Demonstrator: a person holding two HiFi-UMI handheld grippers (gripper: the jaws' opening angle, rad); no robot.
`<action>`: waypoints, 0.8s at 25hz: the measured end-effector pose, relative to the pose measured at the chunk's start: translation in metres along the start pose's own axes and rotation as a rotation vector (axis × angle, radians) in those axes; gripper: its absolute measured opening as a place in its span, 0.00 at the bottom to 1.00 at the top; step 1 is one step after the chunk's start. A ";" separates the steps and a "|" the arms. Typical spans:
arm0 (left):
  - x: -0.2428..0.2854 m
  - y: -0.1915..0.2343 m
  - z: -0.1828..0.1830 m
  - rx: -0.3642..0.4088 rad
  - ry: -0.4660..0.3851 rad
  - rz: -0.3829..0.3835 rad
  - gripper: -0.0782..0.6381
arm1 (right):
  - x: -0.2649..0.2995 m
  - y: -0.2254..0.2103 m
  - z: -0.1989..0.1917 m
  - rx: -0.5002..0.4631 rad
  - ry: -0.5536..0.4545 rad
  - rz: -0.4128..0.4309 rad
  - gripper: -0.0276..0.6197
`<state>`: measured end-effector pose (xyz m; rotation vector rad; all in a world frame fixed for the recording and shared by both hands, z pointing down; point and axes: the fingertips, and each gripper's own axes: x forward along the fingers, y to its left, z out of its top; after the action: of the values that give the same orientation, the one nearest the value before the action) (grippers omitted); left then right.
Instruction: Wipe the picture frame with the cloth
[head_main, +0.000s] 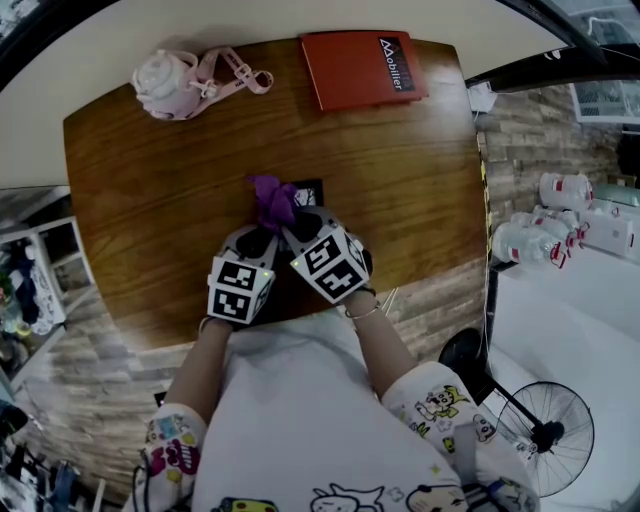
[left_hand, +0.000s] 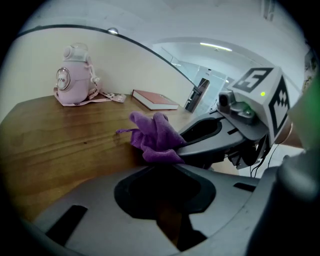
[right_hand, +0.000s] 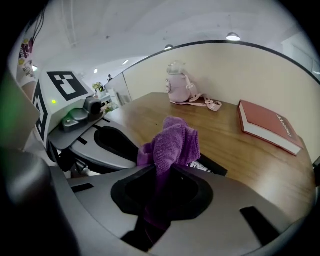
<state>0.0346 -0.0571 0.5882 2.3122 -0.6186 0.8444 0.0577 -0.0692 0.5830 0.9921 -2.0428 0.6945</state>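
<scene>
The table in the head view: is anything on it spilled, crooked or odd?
Nothing looks spilled or damaged. Only the purple cloth stands out: it is bunched into a lump in the right gripper, over the picture frame, instead of lying flat.

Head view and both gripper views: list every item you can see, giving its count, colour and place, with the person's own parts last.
table: one, brown wood, middle of the head view
water bottle: one, pink with a strap, table's far left corner
book: one, red, table's far edge, right of centre
cloth: one, purple, bunched at the table's centre
picture frame: one, black, lying flat, partly under the cloth
fan: one, black, on the floor at lower right
large bottles: several, pale with red parts, right of the table
right gripper: one, grey, shut on the cloth
left gripper: one, grey, jaws together at the cloth's edge
</scene>
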 end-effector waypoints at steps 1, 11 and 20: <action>0.000 0.000 0.000 0.000 0.000 0.000 0.20 | 0.001 0.000 0.000 -0.015 0.017 -0.005 0.14; 0.001 0.001 0.000 -0.006 -0.003 -0.004 0.20 | -0.007 -0.009 -0.012 -0.144 0.141 -0.105 0.14; 0.001 0.002 -0.001 -0.006 -0.002 -0.004 0.20 | -0.032 -0.031 -0.033 -0.151 0.201 -0.206 0.14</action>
<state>0.0336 -0.0577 0.5903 2.3079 -0.6162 0.8377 0.1096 -0.0491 0.5802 0.9857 -1.7622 0.5020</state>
